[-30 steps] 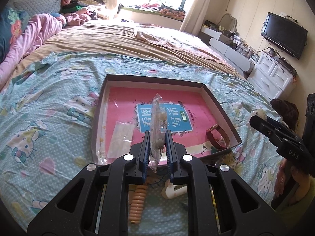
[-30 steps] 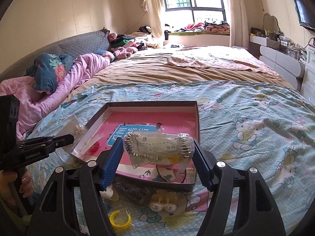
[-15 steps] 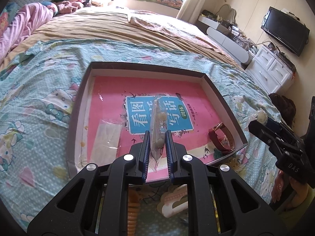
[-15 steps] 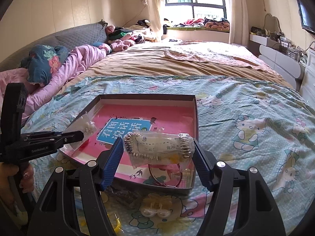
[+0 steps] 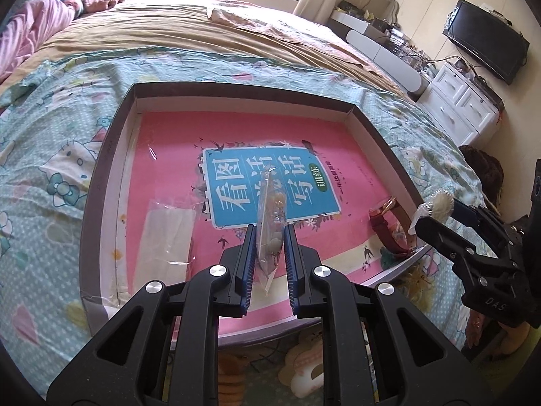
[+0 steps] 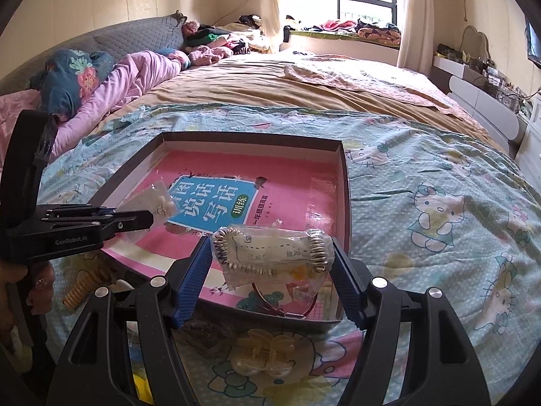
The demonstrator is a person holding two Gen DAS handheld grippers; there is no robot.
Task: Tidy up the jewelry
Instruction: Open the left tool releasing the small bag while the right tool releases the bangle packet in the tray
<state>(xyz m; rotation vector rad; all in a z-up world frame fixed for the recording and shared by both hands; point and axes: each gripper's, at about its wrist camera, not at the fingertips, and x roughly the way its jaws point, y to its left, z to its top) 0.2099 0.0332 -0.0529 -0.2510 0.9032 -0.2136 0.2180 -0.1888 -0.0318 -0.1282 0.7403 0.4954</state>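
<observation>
Both grippers are loaded right now. The left gripper (image 5: 268,249) is clenched on a thin clear bag (image 5: 270,216) with small pieces inside, held edge-on above the shallow box (image 5: 104,155) sitting on the bed (image 5: 50,128). The right gripper (image 6: 270,264) is grasping a wider plastic packet (image 6: 272,253) with a beaded chain in it, over the box's near right corner.

What I'd worry about: that thin bag is pinched low and flops above the grip, so letting go from up here could send it sliding onto the flat packet (image 5: 167,237) already in the box. The right one hangs close to the watch (image 5: 389,223) near the rim, so a drop could pile on it or tip over the edge.
</observation>
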